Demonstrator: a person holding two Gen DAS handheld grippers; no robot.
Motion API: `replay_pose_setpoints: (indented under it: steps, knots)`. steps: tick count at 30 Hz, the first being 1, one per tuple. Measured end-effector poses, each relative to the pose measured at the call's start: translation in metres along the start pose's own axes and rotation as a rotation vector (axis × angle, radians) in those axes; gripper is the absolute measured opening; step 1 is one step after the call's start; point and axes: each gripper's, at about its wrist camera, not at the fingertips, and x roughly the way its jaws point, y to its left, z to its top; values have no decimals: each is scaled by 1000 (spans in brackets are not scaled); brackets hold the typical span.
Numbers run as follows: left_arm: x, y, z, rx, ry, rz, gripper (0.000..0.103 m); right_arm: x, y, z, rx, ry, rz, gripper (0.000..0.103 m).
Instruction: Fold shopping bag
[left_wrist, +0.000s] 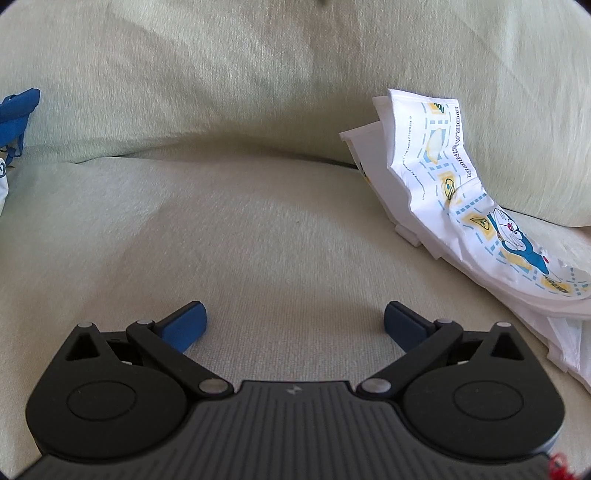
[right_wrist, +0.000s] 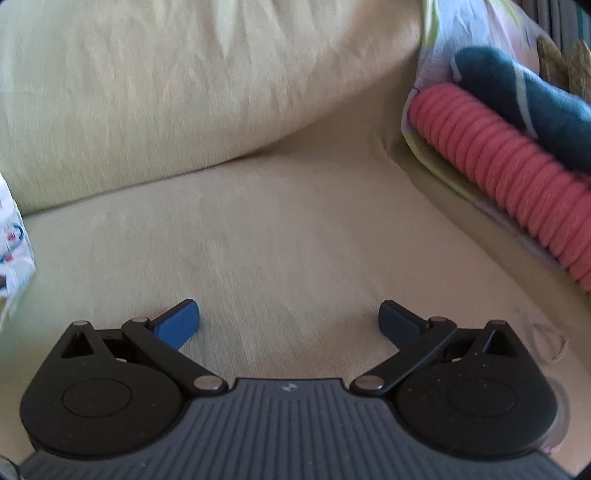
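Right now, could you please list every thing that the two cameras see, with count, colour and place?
shopping bag: one, white with blue and yellow cartoon print, folded, right on the sofa seat against the back cushion
blue fabric item: one, blue, left edge, only partly in view
sofa: one, pale cream-green, under everything
ribbed roll: one, pink, right end of the sofa
dark cloth: one, teal, behind the pink roll
left gripper: one, black, blue fingers, open, empty
right gripper: one, black, blue fingers, open, empty

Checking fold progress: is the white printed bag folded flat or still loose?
Partly folded: white printed bag lies crumpled in layers against the sofa cushion, not flat.
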Motion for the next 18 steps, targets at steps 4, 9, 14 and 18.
replay_pose_setpoints:
  steps: [4,9,14,18]
  knots:
    - [0,0,0,0,0,0,103,0,5,1,-26,6,-20,103]
    - [2,-1,2,2,0,-2,103,-1,3,1,-19,5,-15,103]
    - [4,0,3,3,0,-6,103,-1,3,1,-19,5,-14,103]
    - [3,-1,2,3,0,-6,103,0,4,2,-19,5,-13,103]
